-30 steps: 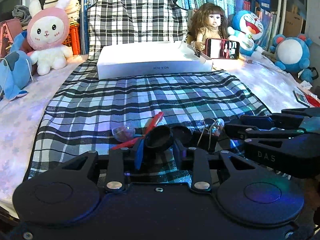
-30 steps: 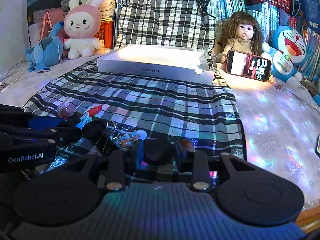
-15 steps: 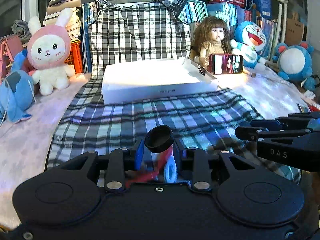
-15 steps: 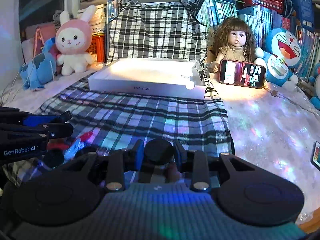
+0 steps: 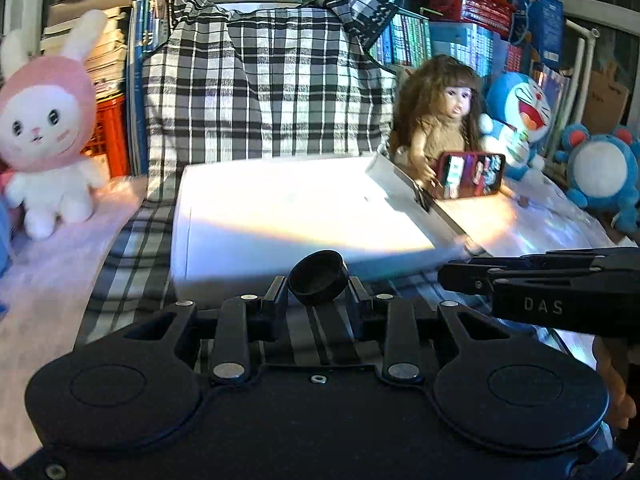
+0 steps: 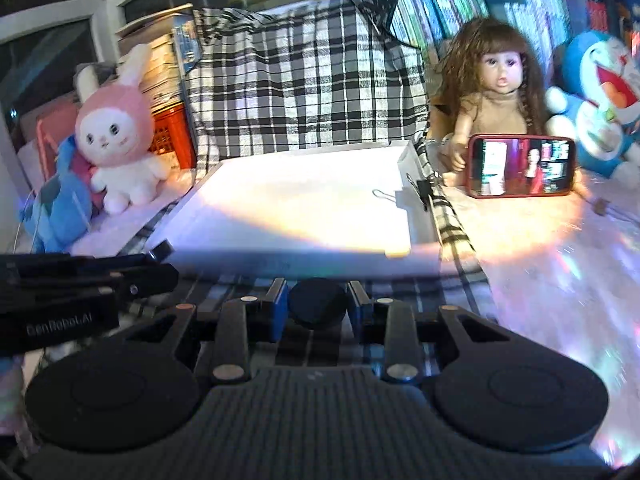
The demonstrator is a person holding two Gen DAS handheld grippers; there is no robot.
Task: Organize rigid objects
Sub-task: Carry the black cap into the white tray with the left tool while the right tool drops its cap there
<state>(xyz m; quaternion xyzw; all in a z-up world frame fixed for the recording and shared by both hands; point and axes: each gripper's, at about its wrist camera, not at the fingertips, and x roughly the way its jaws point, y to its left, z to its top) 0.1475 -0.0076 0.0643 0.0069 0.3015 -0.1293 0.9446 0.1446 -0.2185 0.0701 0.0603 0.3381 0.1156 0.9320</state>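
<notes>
Both hand-held grippers have moved forward since the earlier frames: the scatter of small items that lay under them is out of view, and the white box now fills the middle ground just ahead. Left hand-held gripper [image 5: 318,294]: fingers closed on a black cap [image 5: 318,283], round, open side tilted toward the camera, held above plaid cloth [image 5: 132,248]. Right hand-held gripper [image 6: 318,307]: fingers closed on a black disc [image 6: 318,307], flat face toward the camera; blue pad [image 6: 279,312] visible on the left finger. Each gripper shows at the edge of the other's view, side by side, near but apart. White box [image 6: 304,204]: shallow, open, brightly lit, resting on the cloth; a black binder clip [image 6: 422,196] is clamped on its right wall. Beyond the box, the same plaid hangs as a backdrop. Left of it, a pink rabbit plush [image 6: 120,140] sits upright; right of it, a doll [image 6: 496,96] with a red phone [image 6: 522,167] propped in front, screen lit. Blue plush [image 5: 520,112] just beside the doll. Books [image 5: 404,36] line the far shelf.
</notes>
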